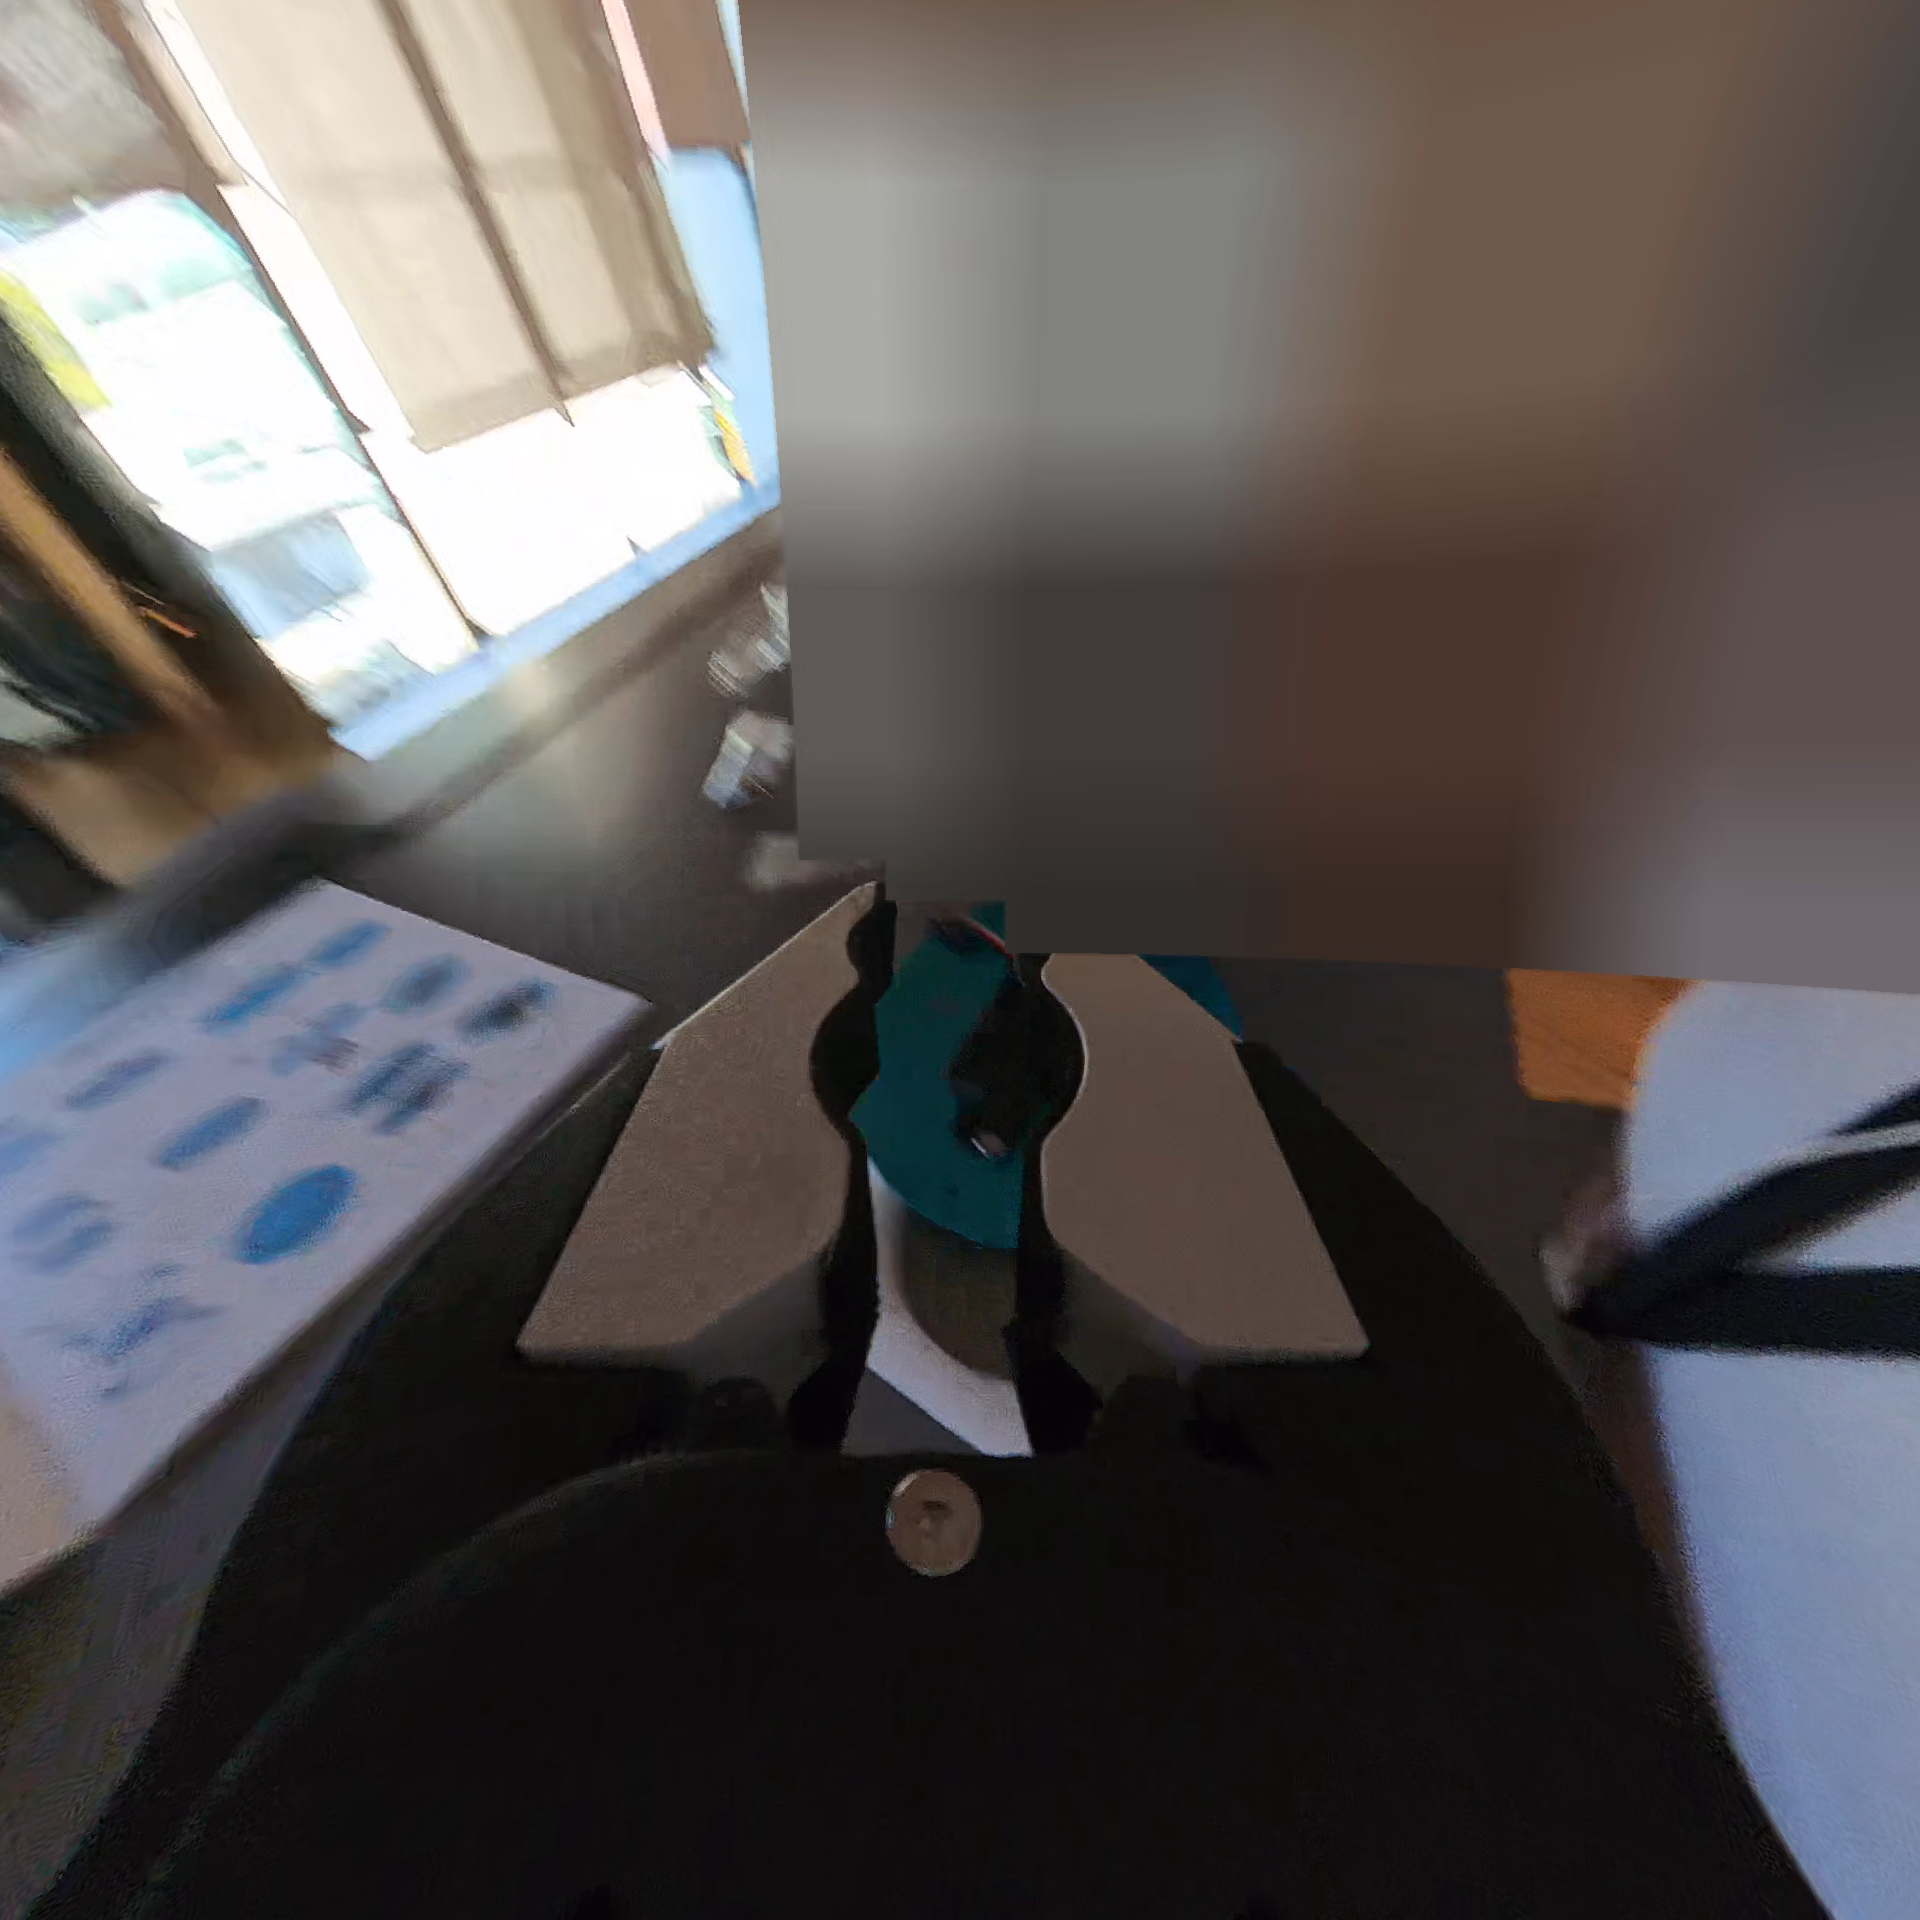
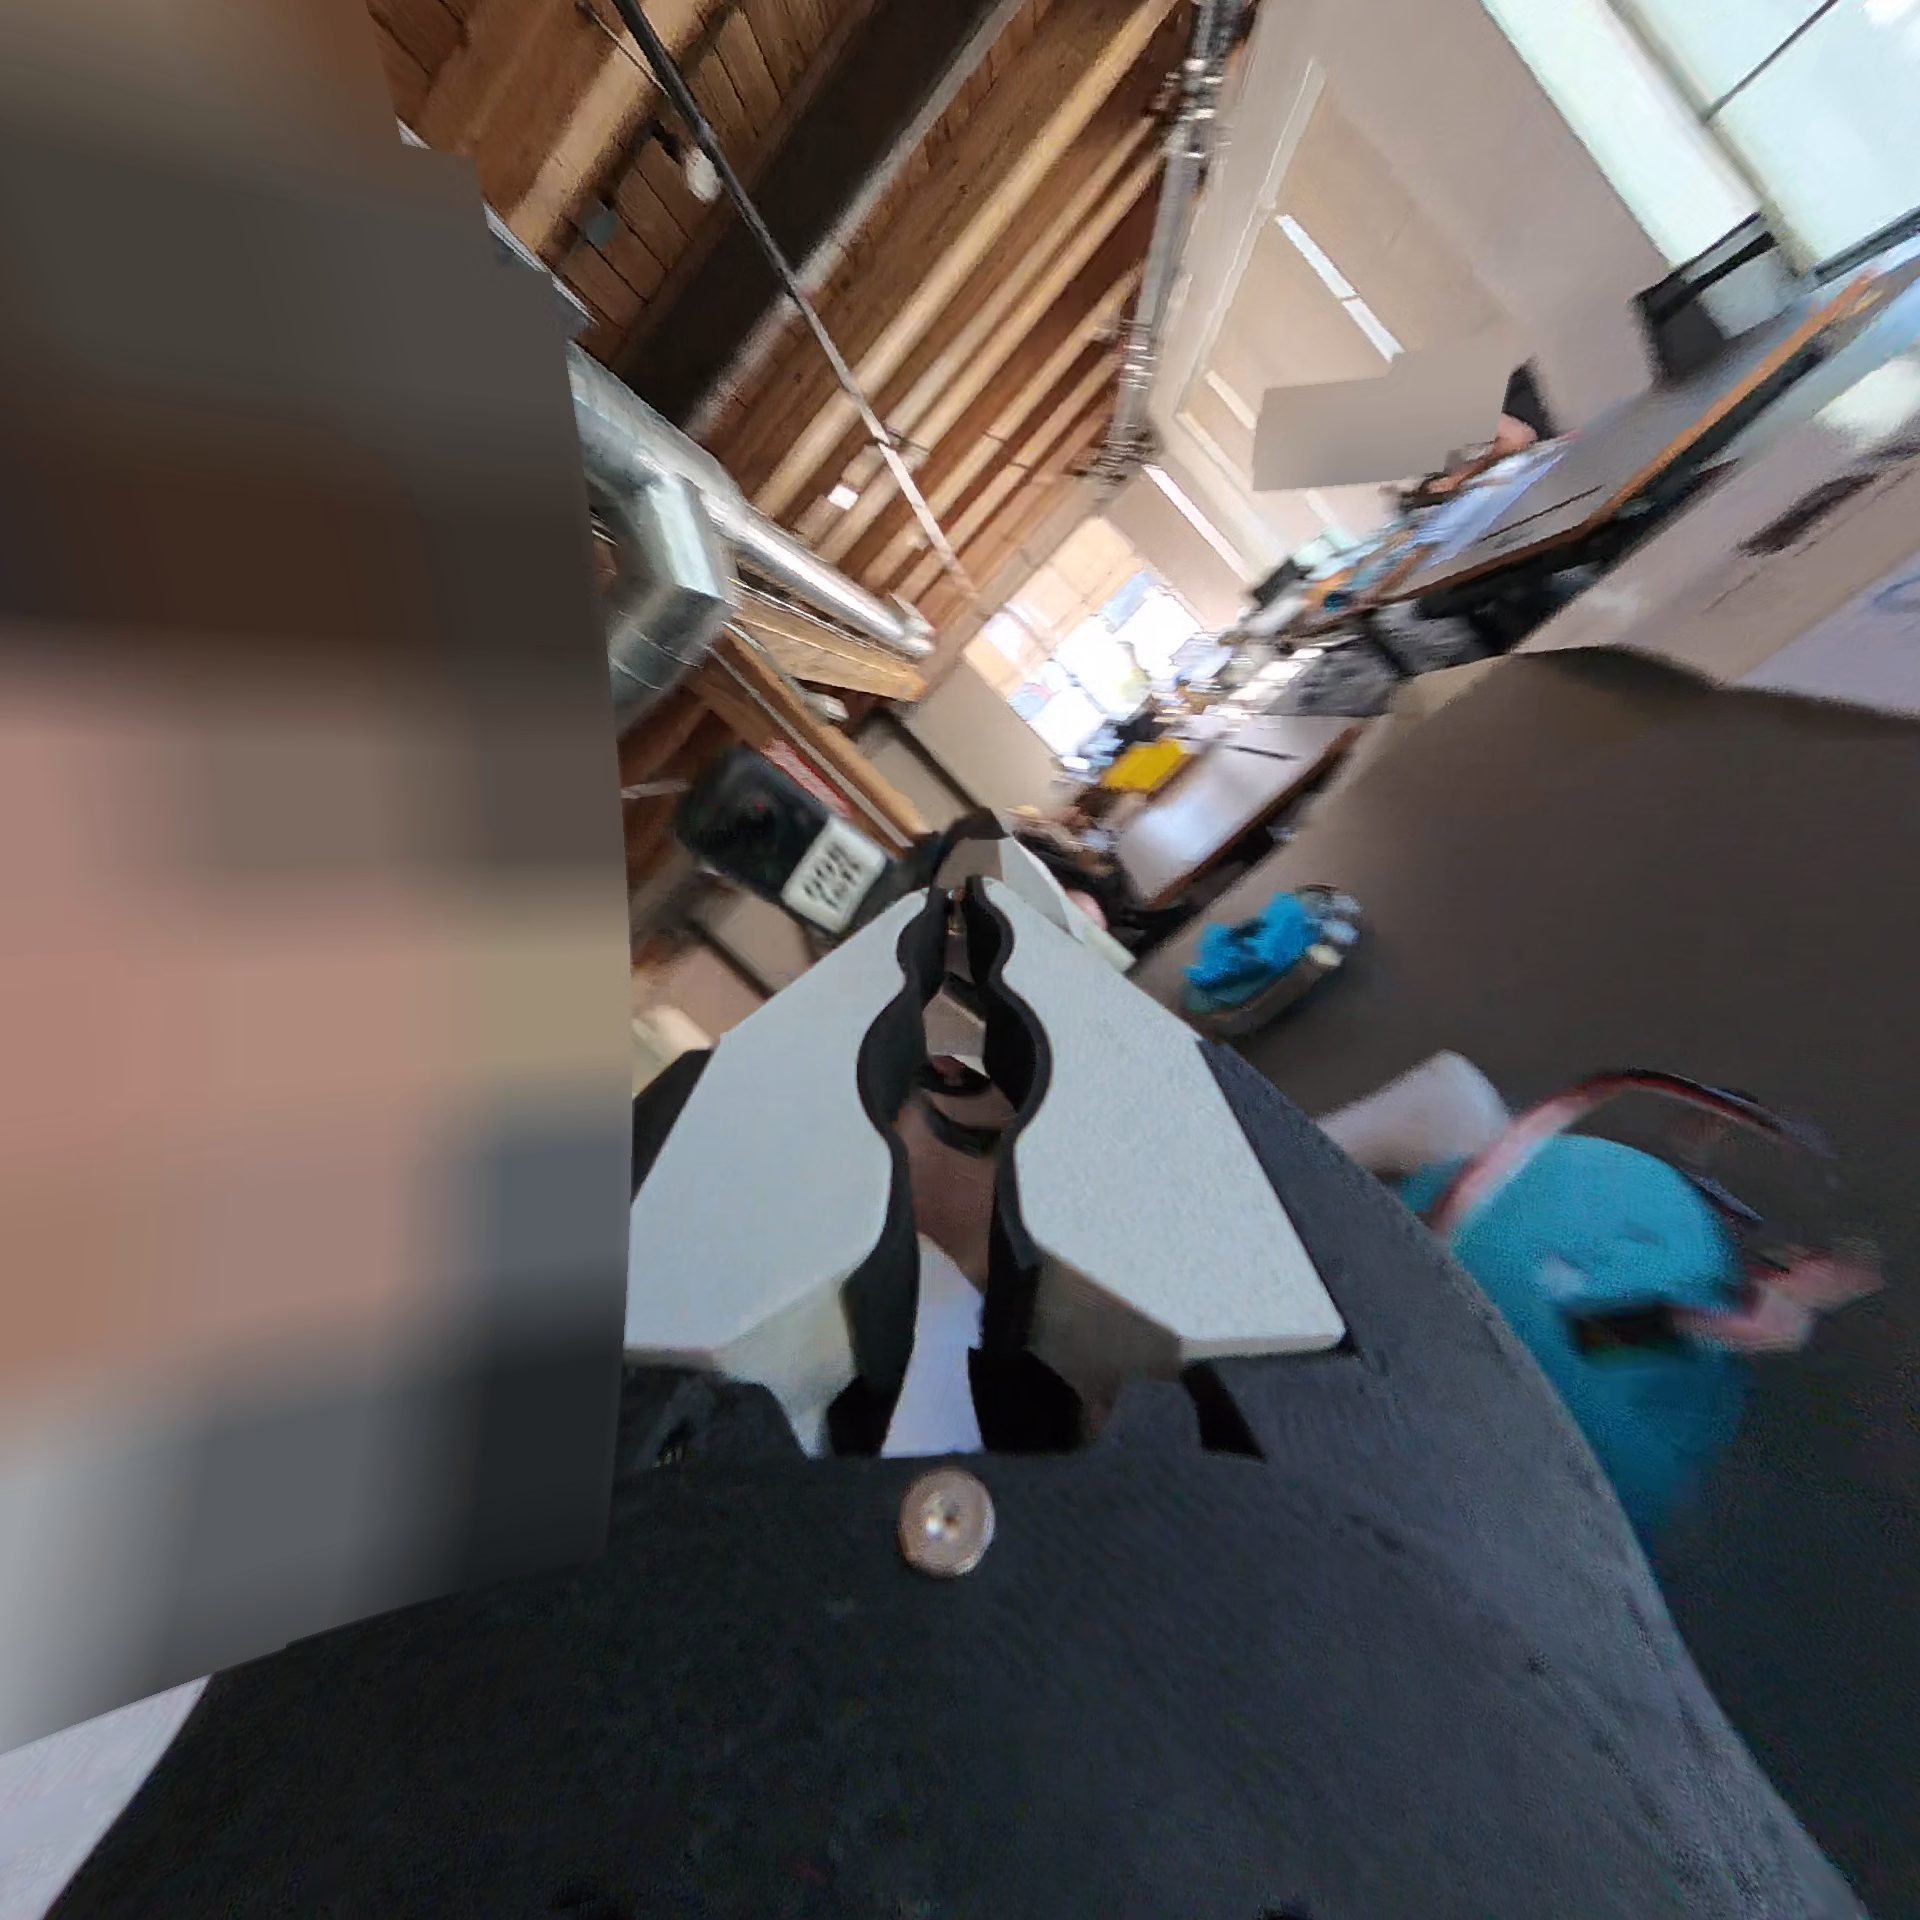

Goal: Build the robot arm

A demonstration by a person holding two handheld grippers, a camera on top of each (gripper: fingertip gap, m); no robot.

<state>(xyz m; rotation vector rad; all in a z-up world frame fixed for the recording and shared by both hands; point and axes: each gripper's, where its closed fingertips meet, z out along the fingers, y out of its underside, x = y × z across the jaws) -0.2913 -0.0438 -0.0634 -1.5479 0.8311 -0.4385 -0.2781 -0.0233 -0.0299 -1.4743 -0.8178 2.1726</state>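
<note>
Timber-beamed ceiling (image 2: 831, 260) behind right tool (image 2: 956, 904), w/ wavy pads nearly closed.

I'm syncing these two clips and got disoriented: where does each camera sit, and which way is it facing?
Left wrist view: on the left gripper, looking level over a dark table toward windows; a teal device shows between its parted fingers.
Right wrist view: on the right gripper, tilted up at wooden ceiling beams; fingers nearly closed.
Shared: probably the same teal device, seen blurred at the right.
</note>
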